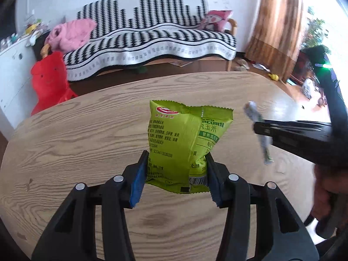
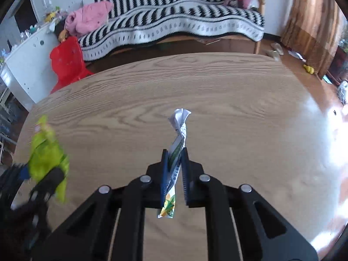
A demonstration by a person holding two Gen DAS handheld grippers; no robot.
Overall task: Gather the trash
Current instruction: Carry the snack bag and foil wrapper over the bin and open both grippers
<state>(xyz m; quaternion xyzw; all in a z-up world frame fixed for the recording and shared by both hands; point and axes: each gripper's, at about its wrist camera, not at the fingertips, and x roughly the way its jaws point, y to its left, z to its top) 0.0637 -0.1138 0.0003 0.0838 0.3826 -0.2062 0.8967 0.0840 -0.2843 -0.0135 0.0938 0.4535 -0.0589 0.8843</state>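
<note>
My left gripper is shut on a green popcorn bag and holds it upright above the wooden table. My right gripper is shut on a thin crumpled white-and-green wrapper, also held above the table. In the left wrist view the right gripper shows at the right with the wrapper in it. In the right wrist view the left gripper shows blurred at the left with the green bag.
Beyond the table's far edge stand a sofa with a black-and-white cover, a red plastic stool, a white cabinet and a brown curtain. Small items lie on the floor at the right.
</note>
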